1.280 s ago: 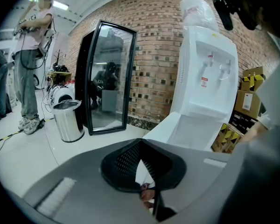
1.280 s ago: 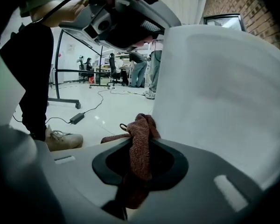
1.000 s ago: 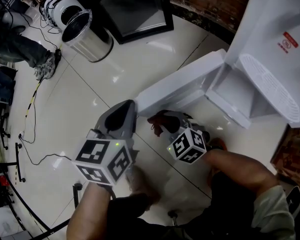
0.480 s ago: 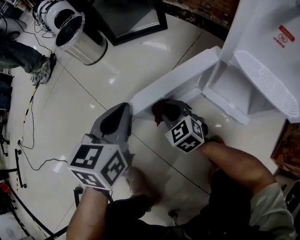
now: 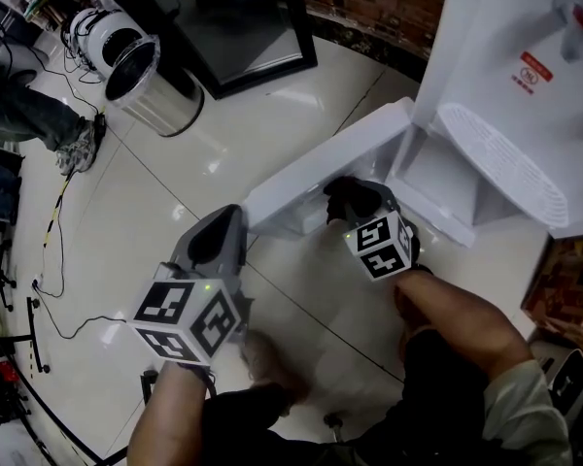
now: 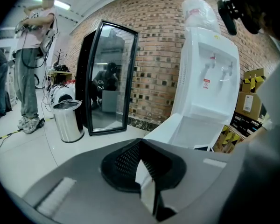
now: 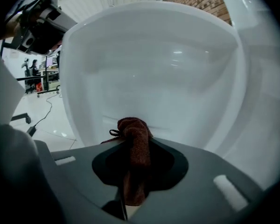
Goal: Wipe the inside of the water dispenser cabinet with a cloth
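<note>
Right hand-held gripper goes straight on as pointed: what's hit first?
Probably the white plastic inner face of the open cabinet door, touched first by the dark red cloth in the right hand-held gripper; depth unclear.

Cloth (image 7: 135,153): dark red-brown terry, bunched into a narrow upright roll, clamped between the jaws of the right gripper (image 7: 132,133). Loose thread loop at upper left of roll. Tip close to a white moulded surface; contact not confirmed. Water dispenser (image 5: 510,56): white, upright. Lower cabinet door (image 5: 316,173): swung wide open, low over the floor. Cabinet interior (image 5: 445,175): white, recessed beneath the drip grille, exposed.
</note>
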`<control>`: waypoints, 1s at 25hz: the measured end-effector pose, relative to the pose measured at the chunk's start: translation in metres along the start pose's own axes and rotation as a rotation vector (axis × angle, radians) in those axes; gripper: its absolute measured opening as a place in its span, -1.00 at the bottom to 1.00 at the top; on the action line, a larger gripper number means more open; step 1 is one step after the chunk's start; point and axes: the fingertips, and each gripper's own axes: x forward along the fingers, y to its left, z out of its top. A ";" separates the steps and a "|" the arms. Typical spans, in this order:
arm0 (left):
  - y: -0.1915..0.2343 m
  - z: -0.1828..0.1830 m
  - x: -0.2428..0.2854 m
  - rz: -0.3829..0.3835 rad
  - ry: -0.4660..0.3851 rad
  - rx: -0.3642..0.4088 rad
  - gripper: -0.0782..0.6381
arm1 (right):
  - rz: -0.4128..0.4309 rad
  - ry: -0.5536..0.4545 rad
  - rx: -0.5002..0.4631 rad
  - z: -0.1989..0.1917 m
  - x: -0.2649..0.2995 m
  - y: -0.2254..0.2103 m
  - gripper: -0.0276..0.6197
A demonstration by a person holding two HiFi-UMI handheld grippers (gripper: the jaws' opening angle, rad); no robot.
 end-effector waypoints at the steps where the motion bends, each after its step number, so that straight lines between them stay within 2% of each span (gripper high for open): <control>1: 0.000 0.000 0.000 0.003 -0.003 0.000 -0.78 | -0.028 0.002 0.021 -0.001 -0.001 -0.011 -0.64; 8: 0.004 0.003 0.004 0.016 -0.013 -0.021 -0.78 | -0.190 -0.001 0.167 -0.006 -0.013 -0.075 -0.65; 19: 0.002 0.002 0.006 0.020 -0.005 0.002 -0.78 | -0.282 -0.023 0.164 -0.009 -0.051 -0.102 -0.65; 25: 0.001 0.001 0.005 0.020 -0.007 0.003 -0.78 | -0.395 0.019 0.243 -0.031 -0.059 -0.144 -0.65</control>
